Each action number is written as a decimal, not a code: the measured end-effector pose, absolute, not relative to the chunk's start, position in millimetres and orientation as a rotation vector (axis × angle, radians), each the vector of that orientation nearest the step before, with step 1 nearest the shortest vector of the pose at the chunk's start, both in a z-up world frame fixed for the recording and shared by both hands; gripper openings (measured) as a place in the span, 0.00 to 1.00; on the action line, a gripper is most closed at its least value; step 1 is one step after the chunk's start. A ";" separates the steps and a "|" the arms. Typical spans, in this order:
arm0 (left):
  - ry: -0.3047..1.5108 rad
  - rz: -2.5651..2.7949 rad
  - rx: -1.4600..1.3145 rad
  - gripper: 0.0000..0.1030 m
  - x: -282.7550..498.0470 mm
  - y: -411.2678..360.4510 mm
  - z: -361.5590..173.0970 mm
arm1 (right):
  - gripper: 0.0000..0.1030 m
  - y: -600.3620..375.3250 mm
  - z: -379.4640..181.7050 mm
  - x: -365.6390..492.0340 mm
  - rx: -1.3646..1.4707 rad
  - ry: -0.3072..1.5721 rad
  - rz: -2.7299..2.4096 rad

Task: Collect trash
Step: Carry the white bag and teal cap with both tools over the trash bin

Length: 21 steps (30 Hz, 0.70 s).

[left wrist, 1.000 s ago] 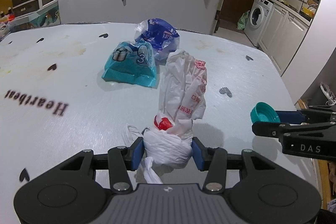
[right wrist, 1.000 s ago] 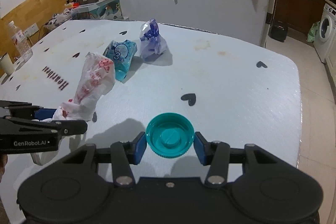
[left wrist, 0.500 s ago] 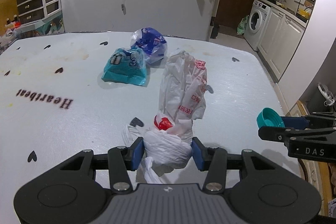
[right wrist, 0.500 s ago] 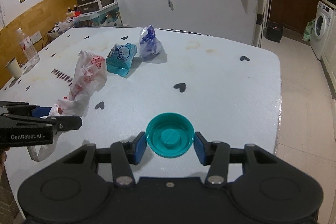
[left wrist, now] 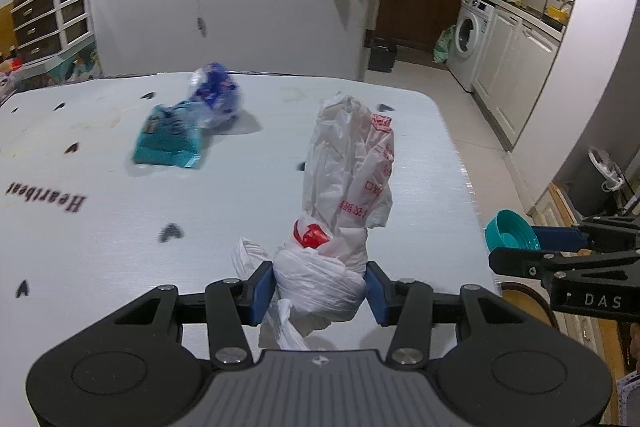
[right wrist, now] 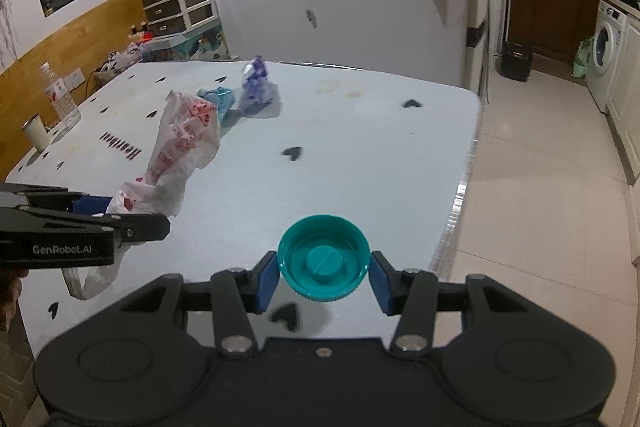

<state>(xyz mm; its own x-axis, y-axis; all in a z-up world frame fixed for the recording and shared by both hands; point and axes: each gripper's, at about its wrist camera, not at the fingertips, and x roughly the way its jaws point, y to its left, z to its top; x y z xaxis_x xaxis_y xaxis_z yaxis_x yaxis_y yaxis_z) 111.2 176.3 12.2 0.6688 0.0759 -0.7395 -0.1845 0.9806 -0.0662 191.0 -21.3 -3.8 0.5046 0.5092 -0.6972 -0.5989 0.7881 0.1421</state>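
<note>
Your left gripper (left wrist: 320,291): jaws clamp white bag (left wrist: 344,195) at knotted end. Your right gripper (right wrist: 323,275): jaws grip teal cap (right wrist: 323,259), near bench (right wrist: 360,147) right edge.

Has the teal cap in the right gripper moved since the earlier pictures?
Yes. The teal cap, gripped, has pulled back toward the table's near edge; the black heart now lies under it.

The pale table top (right wrist: 360,155) lies bare across its right half and near edge — open passage there, with open floor (right wrist: 540,187) beyond the right rim. Toward the far left centre two things block the way: a teal packet (left wrist: 168,139) and, just behind and touching it, a blue wrapped bundle (left wrist: 216,95). At the far left edge stand a paper cup (right wrist: 36,133) and a clear bottle (right wrist: 60,95) — close together.
</note>
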 end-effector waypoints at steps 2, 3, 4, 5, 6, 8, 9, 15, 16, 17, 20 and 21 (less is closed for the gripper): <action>0.829 0.137 -0.135 0.48 116.9 159.4 11.5 | 0.48 -38.5 -4.3 194.4 -0.115 0.803 0.665; 0.831 0.131 -0.133 0.48 119.9 151.2 10.9 | 0.48 -48.1 -5.0 196.6 -0.110 0.807 0.661; 0.834 0.125 -0.130 0.48 123.0 142.6 10.0 | 0.48 -57.2 -5.9 198.2 -0.105 0.810 0.658; 0.836 0.121 -0.129 0.48 126.0 135.1 9.0 | 0.48 -66.9 -6.8 200.3 -0.099 0.814 0.654; 0.840 0.115 -0.127 0.48 129.4 126.3 7.9 | 0.48 -77.6 -8.2 202.7 -0.094 0.817 0.647; 0.844 0.102 -0.126 0.48 135.6 110.3 5.1 | 0.48 -94.9 -10.9 206.6 -0.088 0.824 0.633; 0.847 0.096 -0.126 0.48 139.0 101.9 3.4 | 0.48 -104.2 -12.6 208.8 -0.084 0.829 0.625; 0.868 0.059 -0.127 0.48 160.6 55.7 -8.1 | 0.48 -154.6 -23.3 221.8 -0.074 0.854 0.591; 0.873 0.050 -0.126 0.48 164.3 48.5 -10.6 | 0.48 -162.9 -25.5 224.0 -0.072 0.858 0.585; 0.879 0.041 -0.124 0.48 168.3 40.8 -13.1 | 0.48 -169.8 -27.0 225.6 -0.068 0.861 0.579; 0.899 0.012 -0.114 0.48 180.3 17.0 -21.9 | 0.48 -193.6 -35.0 230.9 -0.055 0.877 0.554; 0.905 0.001 -0.111 0.48 183.8 10.0 -24.6 | 0.48 -202.3 -37.7 232.3 -0.049 0.883 0.544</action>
